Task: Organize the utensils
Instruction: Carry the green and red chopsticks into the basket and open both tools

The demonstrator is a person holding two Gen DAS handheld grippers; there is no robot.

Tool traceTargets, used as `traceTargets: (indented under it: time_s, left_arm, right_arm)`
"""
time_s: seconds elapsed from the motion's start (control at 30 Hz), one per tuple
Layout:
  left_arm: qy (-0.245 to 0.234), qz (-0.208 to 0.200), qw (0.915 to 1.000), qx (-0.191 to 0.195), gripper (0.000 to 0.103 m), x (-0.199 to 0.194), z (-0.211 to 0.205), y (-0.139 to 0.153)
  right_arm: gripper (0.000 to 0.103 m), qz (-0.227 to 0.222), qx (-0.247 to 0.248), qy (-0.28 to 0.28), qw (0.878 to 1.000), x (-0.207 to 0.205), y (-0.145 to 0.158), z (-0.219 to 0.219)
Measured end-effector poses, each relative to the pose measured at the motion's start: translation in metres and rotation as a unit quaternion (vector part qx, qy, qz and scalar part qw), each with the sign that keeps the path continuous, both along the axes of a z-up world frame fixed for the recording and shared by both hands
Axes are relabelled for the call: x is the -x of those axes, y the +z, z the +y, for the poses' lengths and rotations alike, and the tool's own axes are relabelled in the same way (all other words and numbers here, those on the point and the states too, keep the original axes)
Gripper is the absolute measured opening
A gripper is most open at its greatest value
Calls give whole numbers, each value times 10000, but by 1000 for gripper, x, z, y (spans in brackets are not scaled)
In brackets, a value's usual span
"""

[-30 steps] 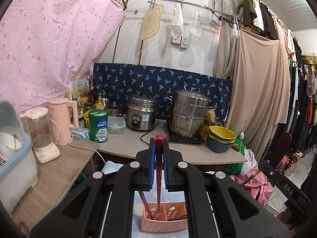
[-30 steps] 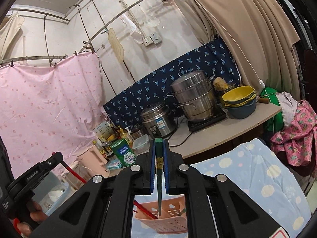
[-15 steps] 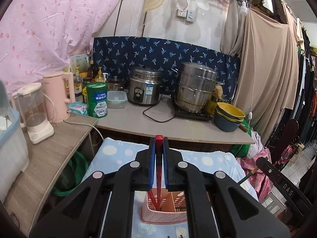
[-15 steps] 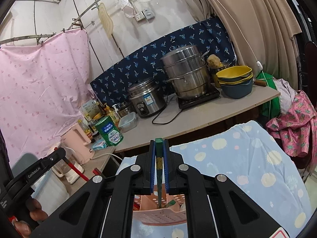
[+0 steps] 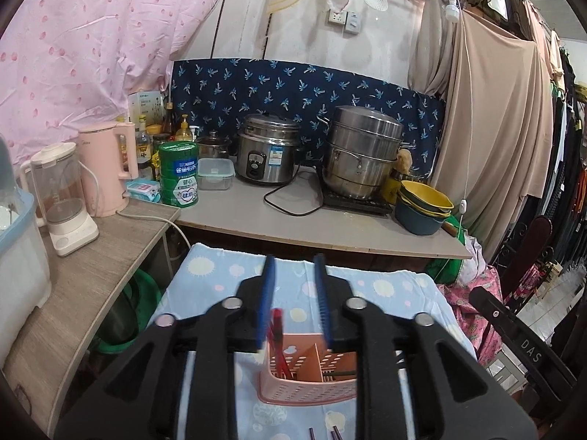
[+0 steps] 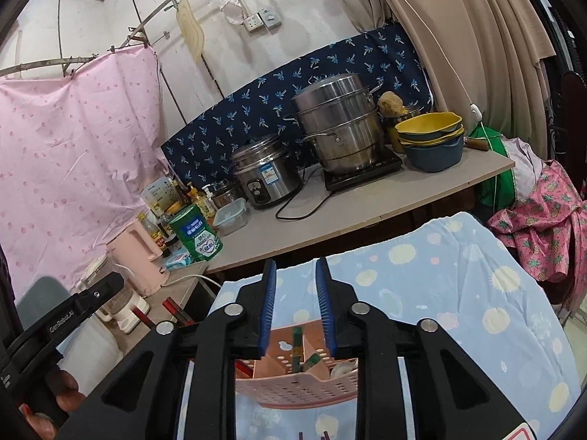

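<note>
A pink slotted utensil basket [image 5: 308, 388] stands on the blue spotted cloth [image 5: 396, 289]. My left gripper [image 5: 294, 267] hovers just above it, jaws opening. Red chopsticks [image 5: 276, 324] stand loose in the basket's left compartment, close to the left pad without being pressed. In the right wrist view, my right gripper [image 6: 293, 271] is over the same basket [image 6: 293, 388], jaws opening as well. Green chopsticks [image 6: 297, 341] stand free in a middle compartment between its pads. A hand [image 6: 55, 403] holds the left gripper's body [image 6: 80, 308] at the left edge.
Behind the cloth runs a counter [image 5: 330, 227] with a rice cooker [image 5: 268, 154], steamer pot [image 5: 363, 150], stacked bowls [image 5: 425, 205] and green can [image 5: 179, 172]. A kettle [image 5: 106, 168] and blender [image 5: 62, 198] stand on the left shelf. Dark utensil ends [image 5: 323, 432] lie on the cloth's near edge.
Both grippers sank toward the basket, then their jaws parted. The red chopsticks left the left gripper and the green chopsticks left the right one; both now stand in the basket.
</note>
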State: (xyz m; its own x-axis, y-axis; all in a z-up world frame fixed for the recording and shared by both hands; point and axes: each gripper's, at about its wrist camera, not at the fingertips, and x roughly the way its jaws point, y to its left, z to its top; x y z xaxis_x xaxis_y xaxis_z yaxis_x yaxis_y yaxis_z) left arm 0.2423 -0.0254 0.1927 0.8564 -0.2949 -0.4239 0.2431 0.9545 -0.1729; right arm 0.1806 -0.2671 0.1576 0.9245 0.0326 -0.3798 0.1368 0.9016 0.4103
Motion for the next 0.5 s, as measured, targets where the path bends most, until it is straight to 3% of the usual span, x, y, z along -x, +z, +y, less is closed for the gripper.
traceTargets:
  time_s: [0.03,0.1,0.5]
  left_arm:
    - [24,-7,10000,3,38,1,0,0]
    - [76,-10,10000,4,44,3,2,-1]
    - [115,161,9997,-134,44,25,7,-17]
  right_arm:
    - [27,-4,4,-1,10000,1,0,0]
    - [27,-13,14,11,10000,4,1,0]
    - [29,19,86,100,9999,39,-7,6]
